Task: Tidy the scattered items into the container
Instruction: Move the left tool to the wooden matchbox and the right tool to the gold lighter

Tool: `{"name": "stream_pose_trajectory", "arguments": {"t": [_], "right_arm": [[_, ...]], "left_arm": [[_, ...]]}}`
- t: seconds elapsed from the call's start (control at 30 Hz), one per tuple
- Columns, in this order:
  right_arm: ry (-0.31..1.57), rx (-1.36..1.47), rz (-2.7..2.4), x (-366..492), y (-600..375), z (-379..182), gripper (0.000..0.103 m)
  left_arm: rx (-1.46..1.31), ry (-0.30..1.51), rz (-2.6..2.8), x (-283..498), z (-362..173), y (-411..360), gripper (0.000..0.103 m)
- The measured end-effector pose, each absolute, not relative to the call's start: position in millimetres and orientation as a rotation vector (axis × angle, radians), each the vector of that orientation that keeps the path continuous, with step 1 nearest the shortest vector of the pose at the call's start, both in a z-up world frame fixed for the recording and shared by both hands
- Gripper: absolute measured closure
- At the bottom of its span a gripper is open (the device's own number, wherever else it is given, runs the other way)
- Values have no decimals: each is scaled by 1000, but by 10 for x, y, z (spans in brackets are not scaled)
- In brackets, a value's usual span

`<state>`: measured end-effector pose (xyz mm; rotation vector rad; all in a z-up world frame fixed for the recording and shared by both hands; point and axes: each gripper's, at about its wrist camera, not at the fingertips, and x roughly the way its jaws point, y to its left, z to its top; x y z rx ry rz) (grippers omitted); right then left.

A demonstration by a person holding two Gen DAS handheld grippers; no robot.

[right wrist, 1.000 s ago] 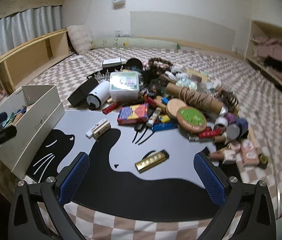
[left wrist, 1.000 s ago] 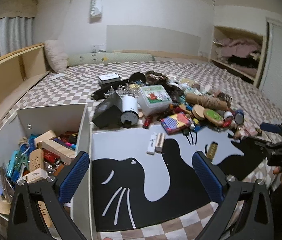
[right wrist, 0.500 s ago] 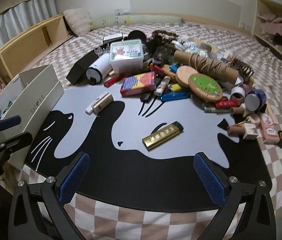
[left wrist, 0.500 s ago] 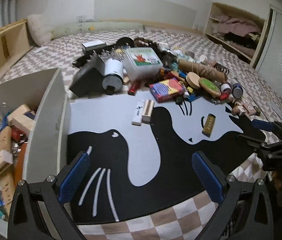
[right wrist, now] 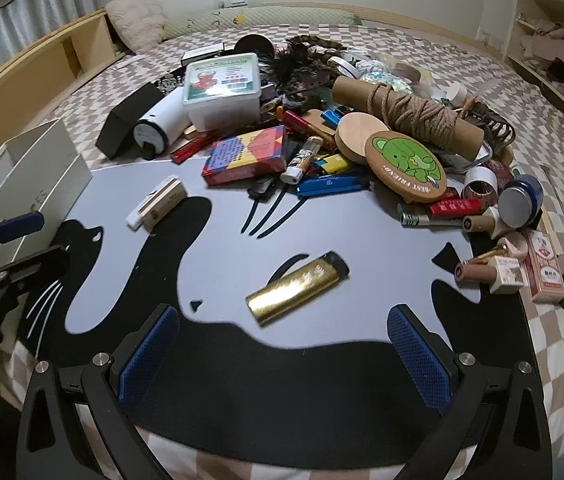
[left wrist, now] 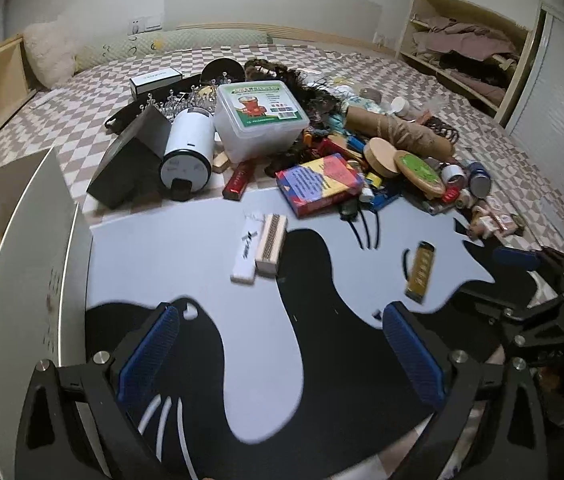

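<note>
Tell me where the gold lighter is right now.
The gold lighter lies alone on the cat-print mat, just ahead of the open right gripper in the right wrist view, well clear of the clutter pile; the left wrist view shows it far right.

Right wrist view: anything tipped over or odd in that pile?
Yes: the white cylindrical flask with a black cap lies on its side against the clear plastic tub with a green label. The gold lighter lies alone, apart from the heap.

Left wrist view: low over cat-print mat (left wrist: 209,272), facing forward toward clutter pile, white container (left wrist: 41,240) close at left. Right wrist view: same mat (right wrist: 221,248), nearer gold lighter (right wrist: 298,287), just ahead. Shared: mat, lighter (left wrist: 420,267), pile, each other's hand-held gripper.
</note>
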<state>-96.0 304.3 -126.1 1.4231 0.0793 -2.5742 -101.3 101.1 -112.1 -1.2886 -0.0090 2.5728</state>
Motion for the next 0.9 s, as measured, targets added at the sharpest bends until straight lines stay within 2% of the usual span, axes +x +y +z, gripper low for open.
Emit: {"name": "stream_pose_trajectory", "arguments": {"t": [0.17,0.27,0.43,0.57,0.67,0.8,0.9], "right_arm": [[85,1444,-2595,-1132,3063,-1313,0],[83,1464,-2611,-1205,3109,-1342,0],[67,1499,-2626,-1254,3212,-1387,0],[59,1526,-2625,-1269,3264,-1429,0],[51,1537,-2624,-1274,3290,-1445,0],[52,1539,-2619,-1275,3296,-1454,0],[54,1544,-2613,-1288,3292,-1473,0]], "left_arm": [[-1329,-25,2577,-1319,-1317,1045,3],[-1329,-34,2548,-1464,-1402,1086,20],[-1291,-5,2526,-1640,-1487,1165,21],[-1323,-3,2497,-1773,-1597,1166,41],[-1325,25,2491,-1823,-1676,1170,44],[-1328,72,2473,-1850,-1778,1202,52],[-1310,77,2475,-1846,-1791,1210,53]]}}
